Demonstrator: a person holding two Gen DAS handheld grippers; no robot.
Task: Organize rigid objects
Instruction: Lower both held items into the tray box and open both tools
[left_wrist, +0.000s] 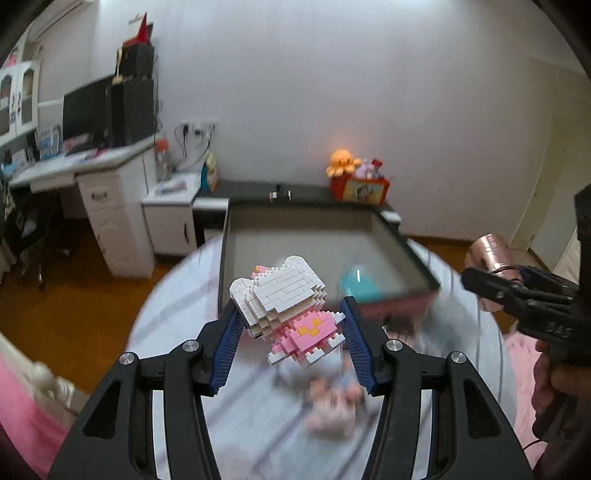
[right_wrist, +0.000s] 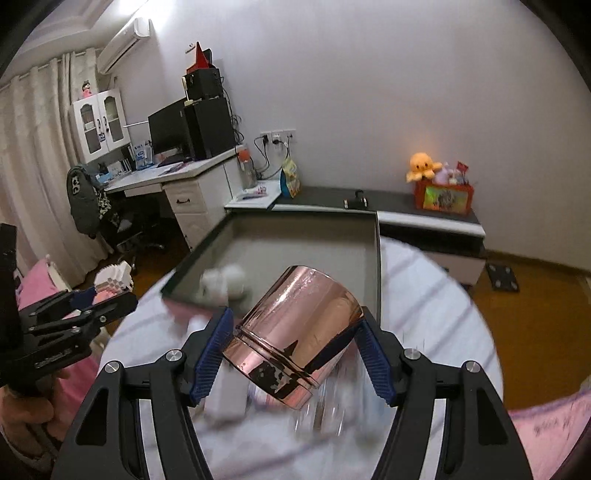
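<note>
My left gripper (left_wrist: 291, 314) is shut on a white and pink brick-built cat figure (left_wrist: 284, 306), held tilted above the round table (left_wrist: 177, 317). In the right wrist view my right gripper (right_wrist: 295, 328) is shut on a shiny rose-gold cup (right_wrist: 295, 332), tilted with its base toward the camera. The cup (left_wrist: 487, 254) and right gripper (left_wrist: 480, 284) show at the right edge of the left wrist view. The left gripper (right_wrist: 107, 299) with the figure (right_wrist: 112, 278) appears at the left of the right wrist view. An open shallow grey box (left_wrist: 229, 236) lies beyond on the table, and it (right_wrist: 376, 258) holds a teal object (left_wrist: 356, 284) and a white blurred object (right_wrist: 221, 282).
Blurred small toys (left_wrist: 332, 398) lie on the table below the left gripper. A low dark bench (right_wrist: 428, 218) behind carries a red box (right_wrist: 443, 197) with plush toys. A white desk (right_wrist: 173, 177) with a monitor stands at left. Pink bedding (right_wrist: 550, 424) borders the table.
</note>
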